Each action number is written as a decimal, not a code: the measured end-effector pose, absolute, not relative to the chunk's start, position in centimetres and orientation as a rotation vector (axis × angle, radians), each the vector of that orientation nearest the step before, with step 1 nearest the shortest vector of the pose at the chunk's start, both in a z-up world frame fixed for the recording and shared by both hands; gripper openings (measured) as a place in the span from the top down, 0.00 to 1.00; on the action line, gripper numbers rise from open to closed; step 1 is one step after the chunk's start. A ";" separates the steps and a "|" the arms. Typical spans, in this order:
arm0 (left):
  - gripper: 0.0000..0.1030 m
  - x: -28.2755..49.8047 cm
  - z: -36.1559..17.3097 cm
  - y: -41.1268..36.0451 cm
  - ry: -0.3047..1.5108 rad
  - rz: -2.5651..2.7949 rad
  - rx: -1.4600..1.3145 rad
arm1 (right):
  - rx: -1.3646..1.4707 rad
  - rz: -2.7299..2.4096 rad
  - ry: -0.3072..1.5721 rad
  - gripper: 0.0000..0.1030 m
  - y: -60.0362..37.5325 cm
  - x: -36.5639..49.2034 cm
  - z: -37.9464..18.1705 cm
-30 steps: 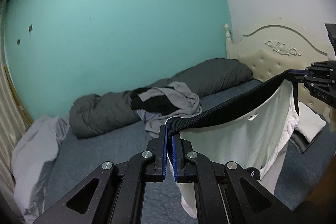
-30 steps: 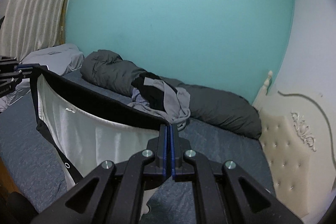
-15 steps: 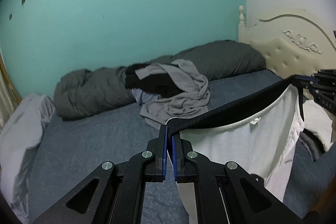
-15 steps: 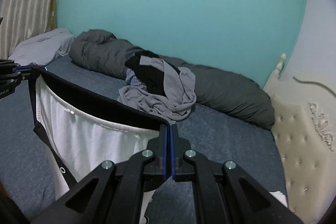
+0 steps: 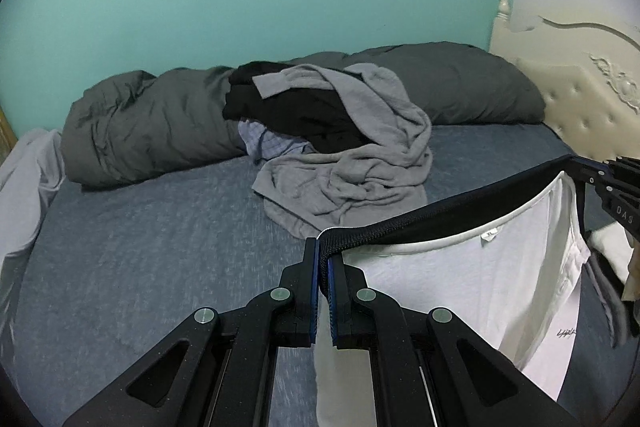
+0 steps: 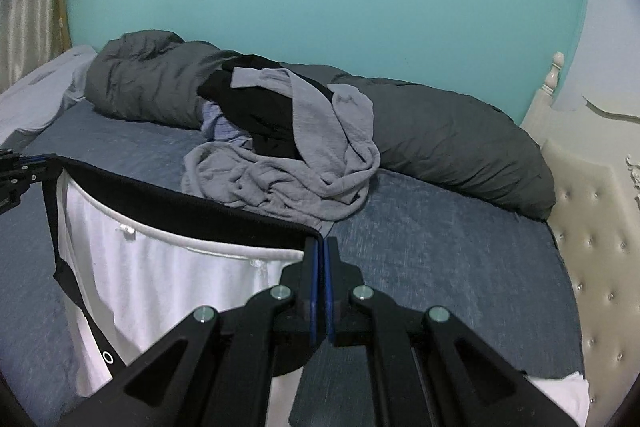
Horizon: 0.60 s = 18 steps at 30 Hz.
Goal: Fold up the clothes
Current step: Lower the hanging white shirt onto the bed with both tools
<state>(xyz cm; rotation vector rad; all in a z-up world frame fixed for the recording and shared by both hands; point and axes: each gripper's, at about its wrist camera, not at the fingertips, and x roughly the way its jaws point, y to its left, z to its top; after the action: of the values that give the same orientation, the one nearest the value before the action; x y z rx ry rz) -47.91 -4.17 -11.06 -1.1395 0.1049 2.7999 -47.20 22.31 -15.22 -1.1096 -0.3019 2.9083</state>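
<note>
**Mia:** What is being held up?

**Ben:** A pair of shorts [image 5: 460,291], white inside with a black waistband [image 5: 448,219]. It hangs in the air over the near part of the bed [image 5: 140,247]. The left gripper [image 5: 323,267] is squeezed tight on the left end of the band. The right gripper [image 6: 322,259] is squeezed tight on the right end. The band sags a little between them.

**Mia:** What could go wrong?

**Ben:** Each gripper only bites a thin bit of the band. I think a hard tug sideways could pull it out of one gripper, and then the shorts would drop in a crumpled heap. Also, if they come down too fast, the loose legs could bunch up underneath and make a lumpy fold.

**Mia:** Is there room to lay them flat?

**Ben:** Yes. The blue sheet near us and to the left is bare. Farther away sits a pile of clothes [image 5: 352,163], grey and black, leaning on a rolled dark grey duvet [image 5: 152,127] along the green wall. The shorts should stay on the near side so they don't land on the pile. On the far right is the cream headboard [image 6: 592,227], so the bed ends there. Something white [image 6: 560,395] lies near the right edge too.
</note>
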 end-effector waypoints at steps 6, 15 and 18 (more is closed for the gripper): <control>0.96 -53.4 -14.6 -4.9 0.080 2.791 -1.228 | -1.170 2.877 -0.271 0.98 23.1 -52.6 -18.6; 0.96 -59.9 -20.7 -5.5 0.064 2.790 -1.322 | -1.221 2.824 -0.253 0.98 23.4 -59.0 -25.1; 0.96 -61.4 -23.4 -5.3 0.070 2.769 -1.372 | -1.291 2.790 -0.286 0.98 23.1 -60.5 -28.3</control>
<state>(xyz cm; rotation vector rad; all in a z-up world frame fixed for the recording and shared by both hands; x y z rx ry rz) -61.39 -5.32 -23.38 -1.3716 0.0700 2.7695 -60.55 23.09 -28.27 -1.2913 -0.2859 2.7897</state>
